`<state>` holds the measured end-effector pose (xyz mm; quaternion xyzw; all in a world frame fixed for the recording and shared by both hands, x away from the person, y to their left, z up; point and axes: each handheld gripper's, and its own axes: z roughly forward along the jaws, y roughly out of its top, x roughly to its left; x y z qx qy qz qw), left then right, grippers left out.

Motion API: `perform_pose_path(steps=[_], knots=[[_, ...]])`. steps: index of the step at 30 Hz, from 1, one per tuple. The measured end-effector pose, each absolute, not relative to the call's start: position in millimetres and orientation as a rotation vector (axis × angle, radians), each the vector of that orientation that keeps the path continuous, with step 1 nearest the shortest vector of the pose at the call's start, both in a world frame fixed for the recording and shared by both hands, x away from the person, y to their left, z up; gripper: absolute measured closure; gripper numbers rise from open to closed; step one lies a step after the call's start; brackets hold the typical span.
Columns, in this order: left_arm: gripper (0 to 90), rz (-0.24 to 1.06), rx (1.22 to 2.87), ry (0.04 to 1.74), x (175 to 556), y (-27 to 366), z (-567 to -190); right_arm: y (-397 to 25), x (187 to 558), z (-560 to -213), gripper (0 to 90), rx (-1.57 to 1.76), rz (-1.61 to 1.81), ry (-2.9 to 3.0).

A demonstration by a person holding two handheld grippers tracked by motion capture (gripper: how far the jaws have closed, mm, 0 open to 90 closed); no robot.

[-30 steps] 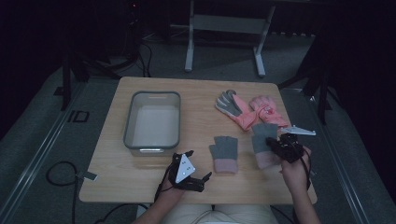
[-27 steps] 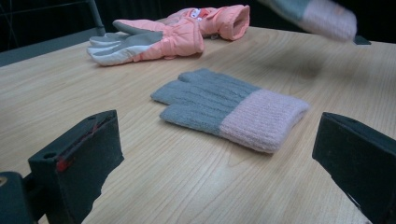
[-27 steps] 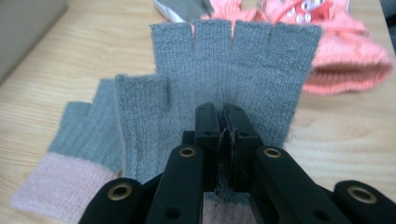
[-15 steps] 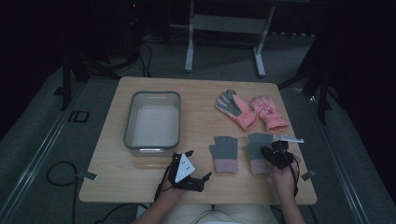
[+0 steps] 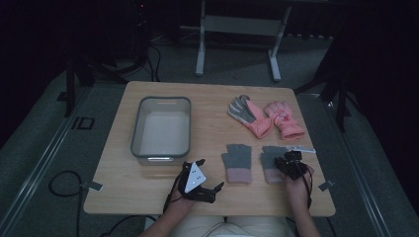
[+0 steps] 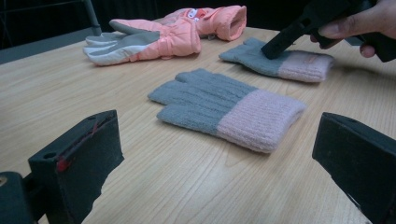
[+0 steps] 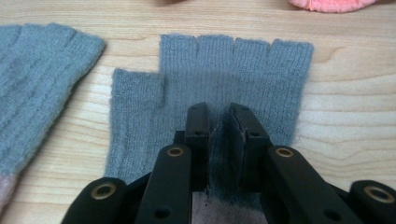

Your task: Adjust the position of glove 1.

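Two grey fingerless gloves with pink cuffs lie flat side by side near the table's front. My right gripper (image 5: 289,160) (image 7: 219,112) presses down on the palm of the right grey glove (image 5: 270,157) (image 7: 233,60), jaws nearly together with a fold of knit pinched between them. The left gripper view shows the same gripper (image 6: 280,44) tipped onto that glove (image 6: 299,65). The left grey glove (image 5: 236,163) (image 6: 224,105) (image 7: 37,79) lies untouched. My left gripper (image 5: 210,174) (image 6: 217,158) rests low, left of it, wide open with nothing held.
A grey bin (image 5: 136,133) stands on the left half of the wooden table (image 5: 212,133). Two pink ski gloves (image 5: 267,116) (image 6: 163,35) lie overlapping at the back right. Dark floor, cables and a metal stand surround the table.
My right gripper has come leftward and toward the person with the right grey glove, which now lies flat next to the other one. The left gripper has stayed put.
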<state>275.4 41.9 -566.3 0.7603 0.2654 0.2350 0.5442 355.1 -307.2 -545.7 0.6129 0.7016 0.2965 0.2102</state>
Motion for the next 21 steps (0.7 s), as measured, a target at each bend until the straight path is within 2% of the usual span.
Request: perform_pose_path(steps=[5,7,11,16,21], knots=[[0.7,0.554,1.798,0.633,275.4,42.3,-566.3,-308.6,353.9,-544.7,69.6,1.700,0.846,1.960],[0.7,0.557,1.800,0.634,275.4,42.1,-566.3,-312.2,354.9,-534.0,63.9,1.630,0.848,2.018],[0.7,0.556,1.798,0.637,275.5,42.1,-566.3,-319.2,358.5,-522.5,60.2,1.484,0.890,2.133],[0.7,0.555,1.793,0.637,275.6,42.4,-566.4,-325.4,363.6,-521.3,62.0,1.297,0.885,2.325],[0.7,0.562,1.794,0.638,275.2,42.2,-566.4,-330.3,362.5,-526.5,61.4,1.252,0.853,2.368]])
